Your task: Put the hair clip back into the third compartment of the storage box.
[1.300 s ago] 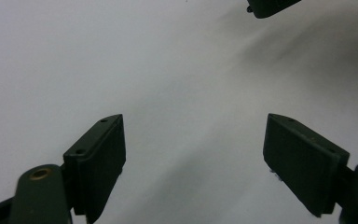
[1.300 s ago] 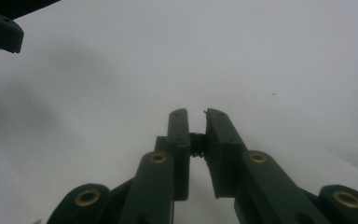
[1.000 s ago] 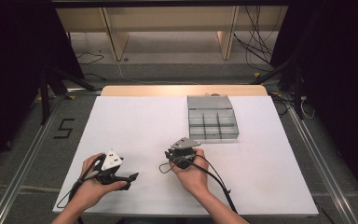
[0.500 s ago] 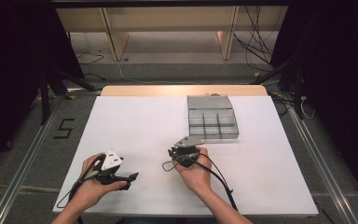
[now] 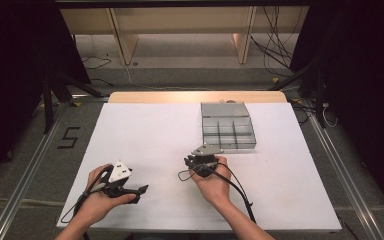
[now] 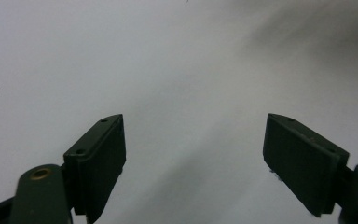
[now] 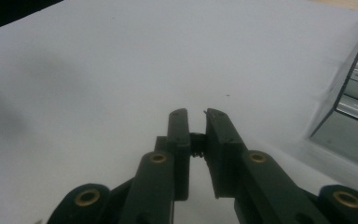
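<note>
My left gripper rests low at the near left of the white table. In the left gripper view its gripper is open, jaws wide apart over bare white surface with nothing between them. My right gripper is held near the table's middle, just in front of a grey compartment tray. In the right gripper view that gripper has its jaws almost together, pinching a small dark part too small to identify.
The tray's near wall stands close on the right in the right gripper view. Cables trail from both grippers toward the near edge. Beyond the table's far wooden edge lie floor, cables and wooden legs.
The right hand has shifted slightly to the right. The left hand and its gripper have stayed put.
</note>
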A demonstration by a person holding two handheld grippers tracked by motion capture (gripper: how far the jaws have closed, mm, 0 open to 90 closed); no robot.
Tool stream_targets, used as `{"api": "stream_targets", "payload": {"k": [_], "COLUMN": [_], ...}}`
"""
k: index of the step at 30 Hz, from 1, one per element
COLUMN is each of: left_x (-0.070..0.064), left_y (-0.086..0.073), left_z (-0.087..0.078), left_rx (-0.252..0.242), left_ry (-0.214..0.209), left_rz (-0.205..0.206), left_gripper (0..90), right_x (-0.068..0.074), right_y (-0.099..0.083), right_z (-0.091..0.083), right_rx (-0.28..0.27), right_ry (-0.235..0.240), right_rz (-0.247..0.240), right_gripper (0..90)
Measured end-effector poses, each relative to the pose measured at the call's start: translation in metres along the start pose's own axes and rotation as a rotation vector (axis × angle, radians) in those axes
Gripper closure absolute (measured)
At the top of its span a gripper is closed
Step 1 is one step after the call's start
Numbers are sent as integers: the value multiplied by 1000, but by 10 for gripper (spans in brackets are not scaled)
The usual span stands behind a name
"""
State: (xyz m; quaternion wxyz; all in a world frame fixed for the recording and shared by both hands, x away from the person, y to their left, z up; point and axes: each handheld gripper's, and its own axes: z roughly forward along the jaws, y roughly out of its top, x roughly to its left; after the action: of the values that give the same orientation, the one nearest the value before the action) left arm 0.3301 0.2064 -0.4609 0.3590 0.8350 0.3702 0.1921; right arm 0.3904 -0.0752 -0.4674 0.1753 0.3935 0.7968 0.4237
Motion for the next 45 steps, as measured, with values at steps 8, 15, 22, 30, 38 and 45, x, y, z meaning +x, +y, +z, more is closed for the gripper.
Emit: {"api": "stream_targets", "payload": {"k": [8, 15, 22, 30, 38, 45], "left_x": [0, 0, 0, 0, 0, 0], "left_y": [0, 0, 0, 0, 0, 0], "left_z": [0, 0, 0, 0, 0, 0], "left_rx": [1, 1, 1, 2, 2, 2], "left_ry": [1, 1, 2, 2, 2, 3], "left_rz": [0, 1, 1, 2, 2, 1], "left_gripper": [209, 209, 210, 210, 211, 211], "right_x": [-7, -12, -17, -20, -24, -29], "right_y": [1, 2, 2, 2, 3, 4], "right_z": [-3, -6, -8, -9, -11, -13], "right_rx": [-5, -9, -13, -15, -18, -23], "right_ry": [-12, -23, -35, -40, -46, -55], "right_rz": [8, 12, 20, 19, 26, 38], "right_gripper": [809, 809, 809, 809, 809, 809]}}
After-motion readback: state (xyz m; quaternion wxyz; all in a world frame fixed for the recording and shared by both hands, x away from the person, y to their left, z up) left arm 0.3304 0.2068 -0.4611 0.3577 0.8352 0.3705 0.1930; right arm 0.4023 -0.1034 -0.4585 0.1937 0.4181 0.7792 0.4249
